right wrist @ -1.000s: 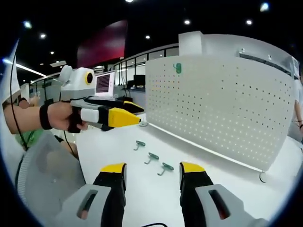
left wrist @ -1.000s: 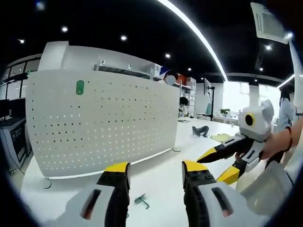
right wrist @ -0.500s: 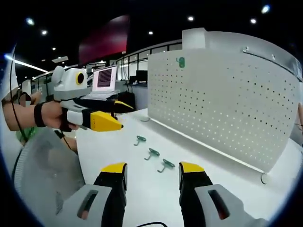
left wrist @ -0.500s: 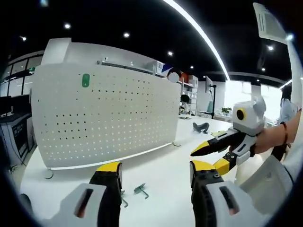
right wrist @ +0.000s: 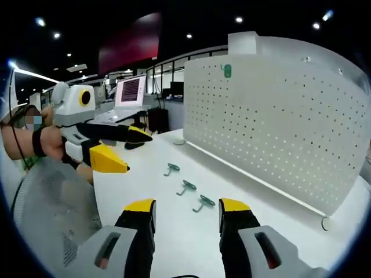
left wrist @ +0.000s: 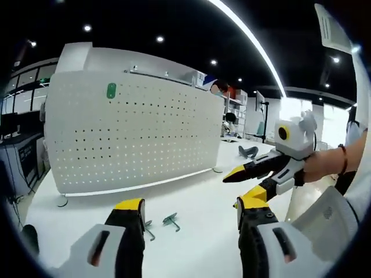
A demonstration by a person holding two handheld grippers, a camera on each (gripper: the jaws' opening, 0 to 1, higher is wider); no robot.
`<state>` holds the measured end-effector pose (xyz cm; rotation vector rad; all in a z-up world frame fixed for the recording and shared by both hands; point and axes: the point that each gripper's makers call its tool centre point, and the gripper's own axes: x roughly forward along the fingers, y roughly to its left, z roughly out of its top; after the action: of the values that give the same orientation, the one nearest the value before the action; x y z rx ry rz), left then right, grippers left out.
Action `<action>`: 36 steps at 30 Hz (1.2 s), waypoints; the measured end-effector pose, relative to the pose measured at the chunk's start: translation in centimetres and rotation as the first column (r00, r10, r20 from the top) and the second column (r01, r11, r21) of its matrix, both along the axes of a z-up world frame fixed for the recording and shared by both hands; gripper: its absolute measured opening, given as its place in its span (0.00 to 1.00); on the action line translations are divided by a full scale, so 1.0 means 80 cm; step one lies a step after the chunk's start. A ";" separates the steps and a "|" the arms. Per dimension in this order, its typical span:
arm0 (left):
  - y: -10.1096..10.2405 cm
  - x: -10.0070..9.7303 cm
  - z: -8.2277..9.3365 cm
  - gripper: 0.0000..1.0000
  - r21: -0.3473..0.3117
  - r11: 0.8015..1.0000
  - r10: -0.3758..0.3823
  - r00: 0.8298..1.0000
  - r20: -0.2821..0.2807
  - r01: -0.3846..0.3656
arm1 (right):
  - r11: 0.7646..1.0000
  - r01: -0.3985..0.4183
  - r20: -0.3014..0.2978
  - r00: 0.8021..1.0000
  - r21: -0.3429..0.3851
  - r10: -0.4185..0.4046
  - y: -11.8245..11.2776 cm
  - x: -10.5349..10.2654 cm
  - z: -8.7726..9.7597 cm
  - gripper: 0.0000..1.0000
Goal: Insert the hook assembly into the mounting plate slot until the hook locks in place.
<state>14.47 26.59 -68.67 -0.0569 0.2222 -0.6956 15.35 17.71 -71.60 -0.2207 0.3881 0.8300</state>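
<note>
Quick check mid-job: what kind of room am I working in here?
Probably an open-plan office or lab. A white table carries a white pegboard and green hooks; a monitor sits on desks behind, and ceiling spotlights and a long light strip run overhead.

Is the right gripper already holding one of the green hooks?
No, the right gripper is open and empty; three green hooks lie on the table.

Smooth white table carries everything. Tall white perforated metal pegboard panel stands upright on round feet along table's far side. Three small green metal hooks lie in loose row on table before panel, apart from each other. Dark curved object rests further off.
</note>
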 end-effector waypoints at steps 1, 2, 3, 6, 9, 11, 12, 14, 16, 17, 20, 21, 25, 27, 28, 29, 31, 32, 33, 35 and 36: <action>-0.001 -0.002 -0.001 0.66 -0.003 1.000 -0.008 1.000 -0.008 0.008 | 1.000 -0.003 -0.004 1.000 -0.006 0.003 0.000 0.001 -0.002 0.44; -0.001 -0.003 -0.002 0.66 -0.002 1.000 -0.011 1.000 -0.012 0.011 | 1.000 -0.007 -0.008 1.000 -0.015 0.007 0.000 0.001 -0.004 0.43; -0.001 -0.003 -0.003 0.66 -0.001 1.000 -0.008 1.000 -0.011 0.008 | 1.000 -0.010 -0.009 1.000 -0.021 0.010 0.001 0.001 -0.005 0.43; 0.002 -0.004 -0.005 0.66 -0.009 1.000 0.001 1.000 -0.020 -0.001 | 1.000 -0.017 -0.008 1.000 -0.018 0.017 0.003 0.003 -0.004 0.43; 0.003 -0.004 -0.011 0.65 -0.001 1.000 0.000 0.999 -0.032 0.000 | 1.000 -0.022 -0.013 1.000 -0.015 0.021 0.005 0.005 -0.005 0.43; 0.002 -0.005 -0.010 0.66 -0.016 1.000 -0.001 1.000 -0.030 0.001 | 1.000 -0.024 -0.014 1.000 -0.013 0.023 0.006 0.007 -0.006 0.43; 0.003 -0.005 -0.010 0.67 -0.029 1.000 0.005 1.000 -0.031 -0.006 | 1.000 -0.024 -0.017 1.000 -0.018 0.024 0.007 0.008 -0.008 0.43; 0.006 -0.004 -0.012 0.66 -0.014 1.000 0.010 0.999 -0.034 -0.011 | 0.999 -0.026 -0.021 0.999 -0.022 0.026 0.007 0.009 -0.011 0.42; 0.006 -0.005 -0.013 0.67 -0.014 1.000 0.011 0.999 -0.036 -0.012 | 0.999 -0.028 -0.026 0.999 -0.025 0.028 0.008 0.010 -0.014 0.42; 0.006 -0.005 -0.013 0.67 -0.017 1.000 0.009 0.999 -0.035 -0.009 | 0.999 -0.029 -0.028 0.999 -0.026 0.028 0.008 0.011 -0.016 0.42; 0.006 -0.007 -0.013 0.68 -0.015 1.000 0.009 0.999 -0.035 -0.010 | 0.999 -0.031 -0.041 0.999 -0.033 0.029 0.007 0.013 -0.023 0.41; 0.006 -0.008 -0.014 0.69 -0.018 1.000 0.010 0.999 -0.036 -0.011 | 0.999 -0.031 -0.044 0.999 -0.035 0.030 0.007 0.013 -0.024 0.41; 0.006 -0.011 -0.015 0.70 -0.026 1.000 0.008 0.999 -0.042 -0.009 | 0.998 -0.040 -0.050 0.998 -0.042 0.037 0.010 0.016 -0.026 0.40; 0.005 -0.012 -0.016 0.70 -0.031 0.999 0.007 0.999 -0.047 -0.009 | 0.998 -0.042 -0.048 0.998 -0.045 0.040 0.011 0.018 -0.026 0.40; 0.005 -0.012 -0.016 0.70 -0.033 0.999 0.009 0.999 -0.050 -0.011 | 0.998 -0.045 -0.046 0.998 -0.043 0.043 0.012 0.019 -0.025 0.40; 0.005 -0.012 -0.016 0.70 -0.035 0.999 0.010 0.999 -0.048 -0.012 | 0.998 -0.050 -0.046 0.998 -0.040 0.048 0.013 0.021 -0.025 0.40; 0.007 -0.012 -0.017 0.70 -0.034 0.999 0.014 0.999 -0.052 -0.015 | 0.998 -0.055 -0.054 0.997 -0.043 0.052 0.014 0.025 -0.026 0.40; 0.008 -0.012 -0.018 0.70 -0.034 0.999 0.015 0.998 -0.056 -0.017 | 0.997 -0.056 -0.055 0.997 -0.046 0.053 0.014 0.025 -0.027 0.39; 0.008 -0.012 -0.017 0.70 -0.036 0.999 0.015 0.998 -0.056 -0.017 | 0.997 -0.058 -0.052 0.997 -0.053 0.055 0.014 0.027 -0.026 0.39; 0.009 -0.011 -0.014 0.69 -0.040 0.999 0.016 0.999 -0.049 -0.018 | 0.997 -0.062 -0.051 0.997 -0.054 0.059 0.014 0.030 -0.026 0.39; 0.009 -0.011 -0.013 0.69 -0.045 0.999 0.019 0.999 -0.047 -0.021 | 0.996 -0.064 -0.052 0.997 -0.057 0.061 0.015 0.031 -0.027 0.39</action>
<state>13.60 27.32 -69.73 -0.1184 0.2499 -0.6801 17.82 18.89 -73.75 -0.2674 0.4550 0.8875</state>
